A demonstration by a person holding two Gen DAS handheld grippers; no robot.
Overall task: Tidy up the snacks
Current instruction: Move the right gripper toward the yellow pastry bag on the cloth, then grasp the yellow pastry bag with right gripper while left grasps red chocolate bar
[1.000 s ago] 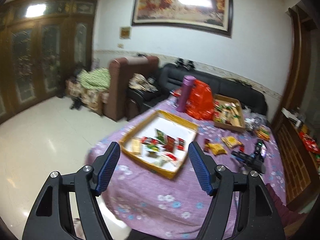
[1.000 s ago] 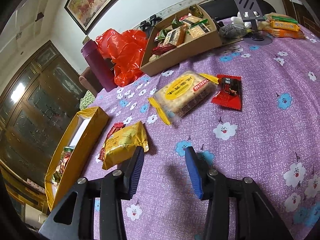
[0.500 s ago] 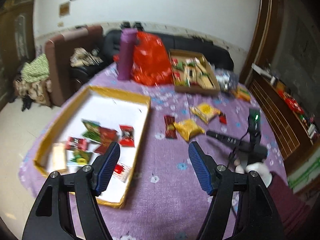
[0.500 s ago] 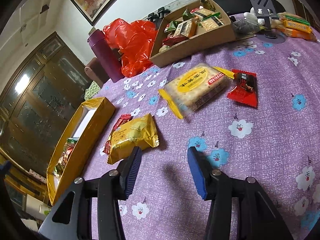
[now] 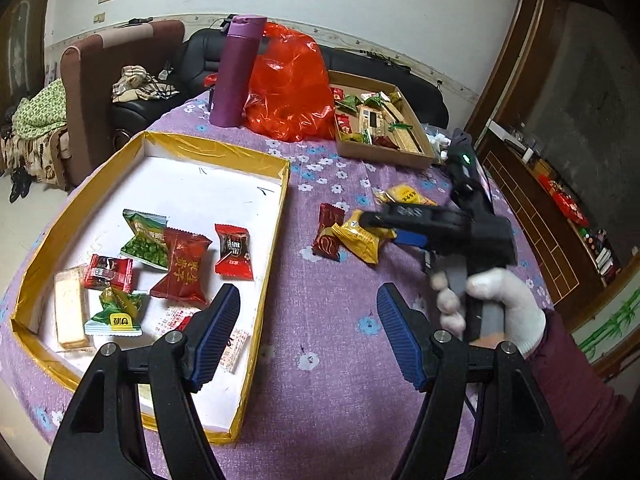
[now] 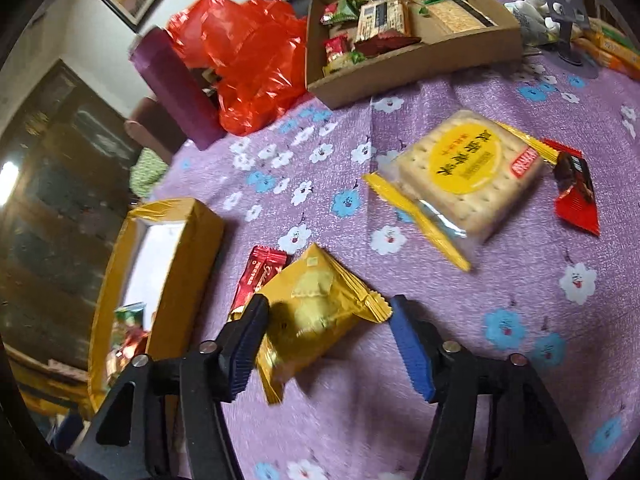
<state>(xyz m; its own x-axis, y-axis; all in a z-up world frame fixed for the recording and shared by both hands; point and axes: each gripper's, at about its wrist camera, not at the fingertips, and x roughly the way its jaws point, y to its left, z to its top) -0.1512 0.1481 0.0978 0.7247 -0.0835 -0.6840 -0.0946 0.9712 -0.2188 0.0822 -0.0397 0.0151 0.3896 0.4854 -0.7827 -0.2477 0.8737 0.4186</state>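
Between the spreading blue pads of the right tongs (image 6: 326,344): a crinkled gold foil snack packet (image 6: 316,312), flat on the purple flower-print cloth of the counter (image 6: 520,420), straddled but not yet pinched, both pads just outside its edges and the jaws opening at this moment. Long axis of the packet running on a slant, from the end low between the pads up toward the far corner, roughly along the reach of the tongs, so the pads face its two long sides. Touching its left edge, partly tucked under: a small red foil candy wrapper (image 6: 258,276), close enough to be caught in the same squeeze, by this reading. Left of both, near the counter's left edge: the shallow gold-rimmed cardboard tray with a white floor (image 5: 276,216), several sorted packets already inside, probably the destination. Farther out toward the counter's far edge: a clear-wrapped square cracker pack with a yellow round label (image 6: 468,172), lying apart. Left tongs (image 5: 308,338) half wide, empty, hovering over bare cloth beside the tray's right wall, well short of the gold packet; right hand (image 5: 492,300), white-gloved, plainly the nearer. Next, likely: close across the short width, lift, carry leftward over the tray rim.
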